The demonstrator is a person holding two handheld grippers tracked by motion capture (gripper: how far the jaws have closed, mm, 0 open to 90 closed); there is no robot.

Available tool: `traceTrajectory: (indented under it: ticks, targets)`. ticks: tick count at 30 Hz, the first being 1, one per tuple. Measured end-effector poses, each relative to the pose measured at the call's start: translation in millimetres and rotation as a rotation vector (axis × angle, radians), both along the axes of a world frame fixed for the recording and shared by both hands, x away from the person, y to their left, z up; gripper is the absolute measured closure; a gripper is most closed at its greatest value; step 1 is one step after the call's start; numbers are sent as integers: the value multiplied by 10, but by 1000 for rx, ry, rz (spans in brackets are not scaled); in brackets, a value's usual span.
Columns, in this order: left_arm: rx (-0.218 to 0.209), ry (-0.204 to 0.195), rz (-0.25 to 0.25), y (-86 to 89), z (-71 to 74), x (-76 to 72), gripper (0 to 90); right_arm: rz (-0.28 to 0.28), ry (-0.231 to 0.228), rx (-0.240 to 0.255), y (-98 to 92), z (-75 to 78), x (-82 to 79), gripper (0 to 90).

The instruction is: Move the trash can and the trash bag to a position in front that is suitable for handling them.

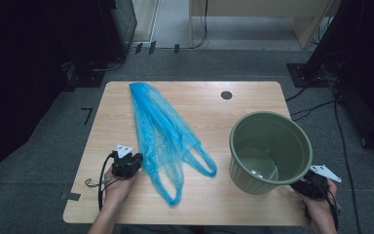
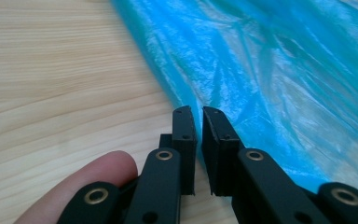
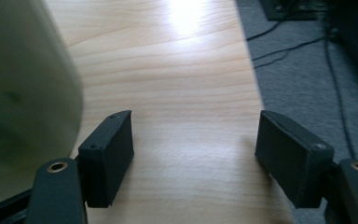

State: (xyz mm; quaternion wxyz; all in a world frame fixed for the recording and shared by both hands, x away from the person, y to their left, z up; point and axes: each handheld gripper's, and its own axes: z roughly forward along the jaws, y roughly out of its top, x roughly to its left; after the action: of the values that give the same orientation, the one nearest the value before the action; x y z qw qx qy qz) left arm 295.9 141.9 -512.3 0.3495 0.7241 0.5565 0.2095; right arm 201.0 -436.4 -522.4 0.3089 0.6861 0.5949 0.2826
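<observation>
- High view: the blue plastic bag (image 1: 161,127) lies on the table (image 1: 253,204), long axis running far-to-near, just right of the left gripper (image 1: 134,158) — the nearer one.
- Left gripper view: jaws nearly clenched, a slit apart, at the bag's (image 2: 270,70) edge; no film visibly pinched.
- Right gripper view: right gripper (image 3: 196,149) released — beside the green bin (image 3: 23,102).

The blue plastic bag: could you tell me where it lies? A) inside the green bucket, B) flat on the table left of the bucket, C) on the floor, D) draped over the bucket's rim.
B: the blue plastic bag lies spread on the table, apart from the green bucket.
</observation>
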Motion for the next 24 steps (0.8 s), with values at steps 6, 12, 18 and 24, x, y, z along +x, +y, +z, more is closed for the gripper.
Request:
traceTrajectory:
  ticks: [6, 12, 18, 24]
  targets:
    - [-22, -10, 135, 449, -7, 48, 786, -44, -100, 95, 15, 203, 121, 356]
    - [-107, -50, 231, 850, 29, -10, 644, -21, -104, 100, -24, 210, 283, 348]
    - [-165, -83, 283, 947, 91, -3, 490, 5, -114, 64, 1, 104, 283, 352]
    - [-174, -132, 248, 728, 195, -5, 436, 54, -129, 52, 107, 99, 254, 344]
